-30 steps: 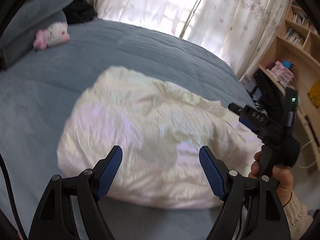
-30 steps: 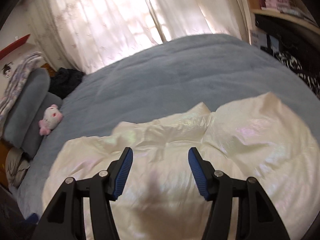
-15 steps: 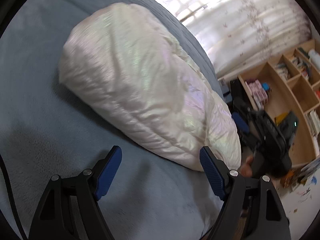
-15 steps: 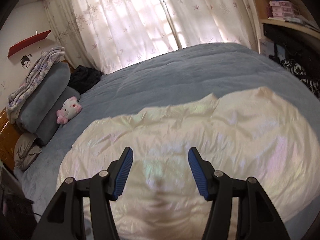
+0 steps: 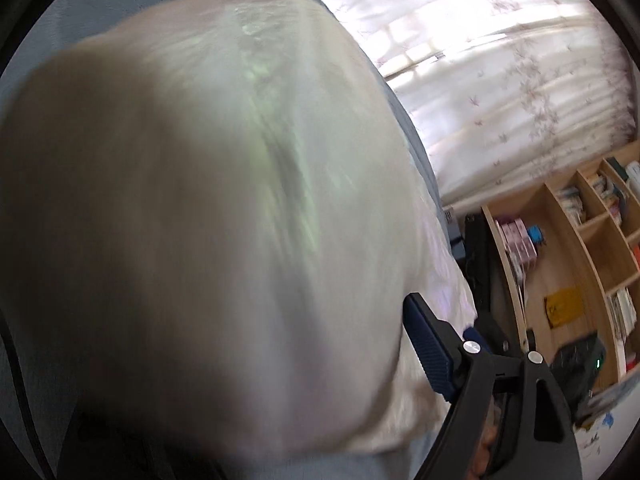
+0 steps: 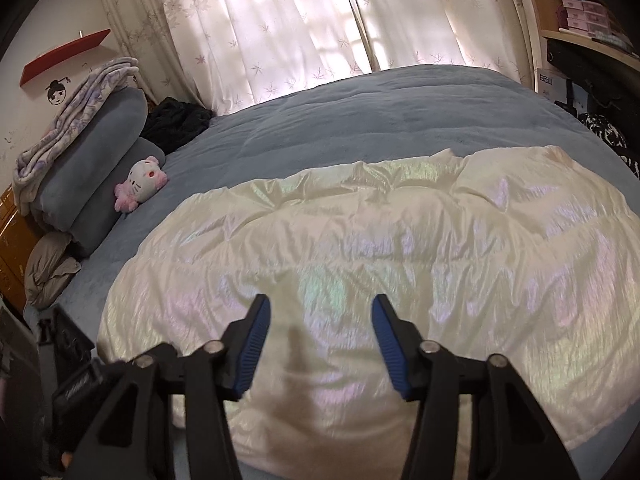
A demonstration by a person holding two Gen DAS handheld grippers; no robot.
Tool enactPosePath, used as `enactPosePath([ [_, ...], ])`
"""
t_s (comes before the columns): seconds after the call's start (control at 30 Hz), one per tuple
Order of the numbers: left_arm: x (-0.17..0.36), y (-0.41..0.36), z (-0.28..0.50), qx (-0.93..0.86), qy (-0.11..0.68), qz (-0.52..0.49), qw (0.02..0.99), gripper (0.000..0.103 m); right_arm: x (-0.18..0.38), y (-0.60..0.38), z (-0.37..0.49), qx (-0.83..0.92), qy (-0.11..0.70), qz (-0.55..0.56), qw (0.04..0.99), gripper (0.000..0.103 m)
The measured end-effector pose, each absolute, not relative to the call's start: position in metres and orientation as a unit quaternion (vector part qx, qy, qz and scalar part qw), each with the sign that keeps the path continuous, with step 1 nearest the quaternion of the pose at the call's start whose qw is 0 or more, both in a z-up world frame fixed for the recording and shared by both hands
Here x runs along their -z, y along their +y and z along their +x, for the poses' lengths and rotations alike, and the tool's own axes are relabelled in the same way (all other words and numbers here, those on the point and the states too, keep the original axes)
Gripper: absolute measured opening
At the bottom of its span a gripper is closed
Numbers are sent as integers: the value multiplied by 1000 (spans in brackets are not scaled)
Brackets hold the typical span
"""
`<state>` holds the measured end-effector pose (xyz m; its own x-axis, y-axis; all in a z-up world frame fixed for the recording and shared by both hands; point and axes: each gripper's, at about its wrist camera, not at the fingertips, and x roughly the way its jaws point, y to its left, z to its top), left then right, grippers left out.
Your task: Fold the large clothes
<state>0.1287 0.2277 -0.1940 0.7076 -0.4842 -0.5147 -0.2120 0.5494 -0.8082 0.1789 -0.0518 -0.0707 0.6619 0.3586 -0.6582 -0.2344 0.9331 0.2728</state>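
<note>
Bedroom with sheer leaf-print curtains (image 6: pixel 280 32) over a bright window, and a big bed under a grey-blue fleecy cover (image 6: pixel 380 120) taking up most of it. Everything here is placed relative to that bed.

The task's thing is the puffy cream-white down jacket with a pearly sheen (image 6: pixel 380 248). It's lying flat on the near half of the bed, long axis running left to right across the right wrist view.

Right tongs (image 6: pixel 318 340) hover over the jacket's near middle, pointing down at it. The jaws have just been closing in but they're only partway shut, a clear gap between the blue pads (image 6: pixel 256 344), nothing pinched yet.

Left tongs (image 5: pixel 404 356) are right up against the jacket's left end, fabric filling most of that view as a blur. Only one blue pad (image 5: pixel 426 350) shows, the other is hidden behind the cloth. The jaws have just been opening wider; I can't tell whether anything is actually gripped. My guess is the left one is nearer to a grab, so the next fold probably starts from that end.

Smaller stuff: stacked grey pillows (image 6: pixel 92 168) at the bed's head, a white-and-pink plush cat (image 6: pixel 140 188) beside them.

Writing: a box (image 6: pixel 550 80) past the bed's far right corner has print on it, too small to read.
</note>
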Motion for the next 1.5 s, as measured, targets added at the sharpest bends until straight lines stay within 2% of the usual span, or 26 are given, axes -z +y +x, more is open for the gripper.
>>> enactPosePath([
  [0.1,194,227,149,75,365,-474,798,86,72,-50,192,-162,381,86,906,33],
  [0.2,192,219,157,67,357,-459,811,86,69,-46,207,-152,373,84,911,23],
  [0.27,190,214,159,61,352,-448,820,83,67,-41,220,-136,365,81,917,19],
  [0.3,189,211,160,58,351,-443,823,77,67,-39,227,-127,362,81,920,18],
  [0.4,184,203,164,48,348,-424,835,61,78,-32,250,-113,378,84,915,18],
  [0.5,165,180,168,42,340,-352,871,46,118,-21,268,-97,432,65,894,16],
  [0.63,129,128,172,33,311,-219,924,36,143,-9,253,-70,385,17,920,16],
  [0.8,93,62,174,51,267,-96,958,33,152,-27,258,-93,391,65,913,16],
  [1.13,73,-28,185,63,239,59,967,33,160,-57,259,-143,396,152,894,15],
  [1.33,56,-58,182,67,235,107,964,33,134,-77,260,-192,466,165,848,16],
  [1.4,53,-69,178,69,235,120,962,33,113,-102,250,-197,466,178,844,16],
  [1.43,51,-79,179,71,235,130,961,33,98,-119,240,-189,447,176,856,18],
  [1.5,48,-100,176,77,231,154,958,33,72,-153,220,-160,407,164,884,34],
])
